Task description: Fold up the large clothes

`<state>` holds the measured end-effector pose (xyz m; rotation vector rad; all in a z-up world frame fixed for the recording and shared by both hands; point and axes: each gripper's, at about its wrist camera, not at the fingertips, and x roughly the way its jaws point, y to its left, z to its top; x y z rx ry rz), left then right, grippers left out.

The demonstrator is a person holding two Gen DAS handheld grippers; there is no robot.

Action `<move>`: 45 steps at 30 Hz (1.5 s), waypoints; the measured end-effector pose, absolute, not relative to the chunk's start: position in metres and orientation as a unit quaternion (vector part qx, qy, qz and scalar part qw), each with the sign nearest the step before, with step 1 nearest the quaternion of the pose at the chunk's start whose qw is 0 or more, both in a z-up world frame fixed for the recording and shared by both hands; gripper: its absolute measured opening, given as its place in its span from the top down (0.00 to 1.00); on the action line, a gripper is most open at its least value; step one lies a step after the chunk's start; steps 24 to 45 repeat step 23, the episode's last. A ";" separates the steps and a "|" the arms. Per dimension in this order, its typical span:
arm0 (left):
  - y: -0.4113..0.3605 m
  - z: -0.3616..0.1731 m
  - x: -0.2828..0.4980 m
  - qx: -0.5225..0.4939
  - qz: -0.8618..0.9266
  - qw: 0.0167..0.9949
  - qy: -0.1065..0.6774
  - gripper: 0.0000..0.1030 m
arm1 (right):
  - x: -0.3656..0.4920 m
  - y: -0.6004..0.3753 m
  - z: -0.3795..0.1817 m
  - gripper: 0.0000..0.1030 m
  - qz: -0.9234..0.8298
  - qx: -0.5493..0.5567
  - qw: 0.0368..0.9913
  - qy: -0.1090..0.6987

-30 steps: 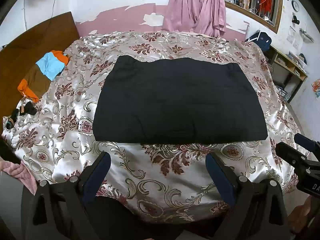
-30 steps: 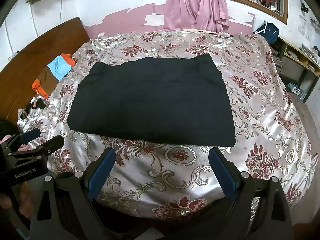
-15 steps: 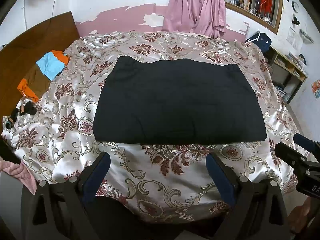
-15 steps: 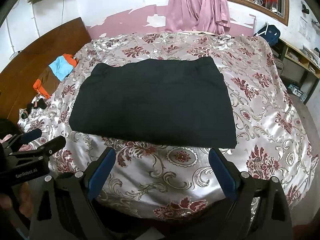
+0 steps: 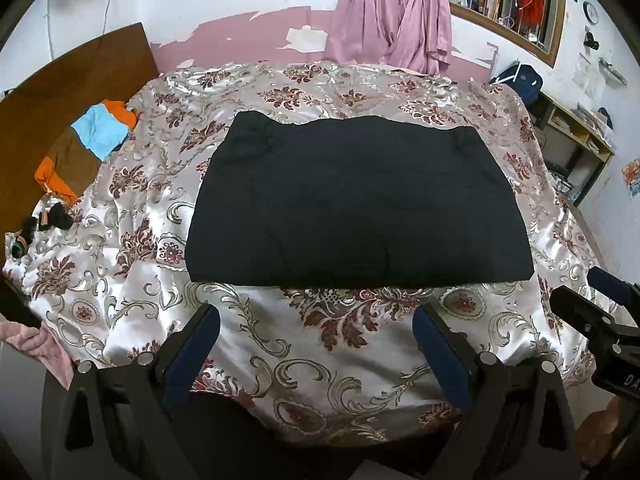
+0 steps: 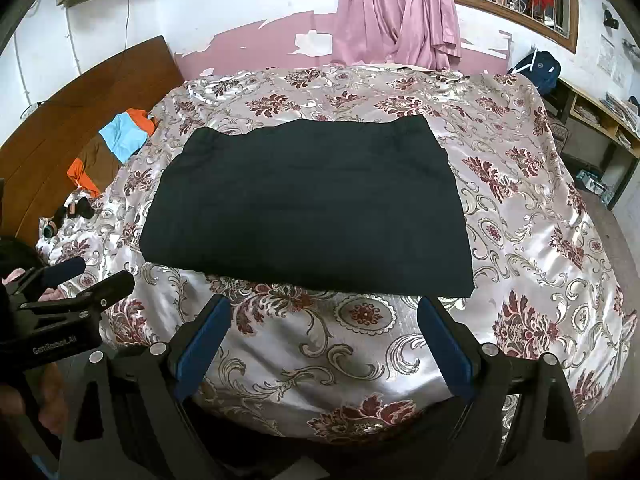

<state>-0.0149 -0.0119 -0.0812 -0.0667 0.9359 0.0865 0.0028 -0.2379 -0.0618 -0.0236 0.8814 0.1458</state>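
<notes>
The black garment point(image 5: 356, 200) already lies as a flat, tidy rectangle in the middle of the bed point(image 5: 132, 280) — looks at least partly folded to me, maybe one more fold left. Left gripper point(image 5: 316, 344) and right gripper point(image 6: 326, 336) both hang near the bed's near edge, fingers spread wide, grasping nothing. Its near edge is straight and reachable, with plenty of bare bedspread around it — the colourful clothes point(image 5: 86, 148) lie well apart by the headboard.
</notes>
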 end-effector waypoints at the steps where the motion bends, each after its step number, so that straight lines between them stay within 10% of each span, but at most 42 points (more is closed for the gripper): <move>1: -0.012 -0.081 -0.015 -0.033 0.042 0.891 0.451 0.05 | 0.003 -0.238 -0.061 0.11 0.071 -0.012 0.902 0.426; 45: -0.006 -0.081 -0.026 -0.083 0.022 0.901 0.426 0.00 | 0.003 -0.236 -0.060 0.11 0.072 -0.012 0.901 0.427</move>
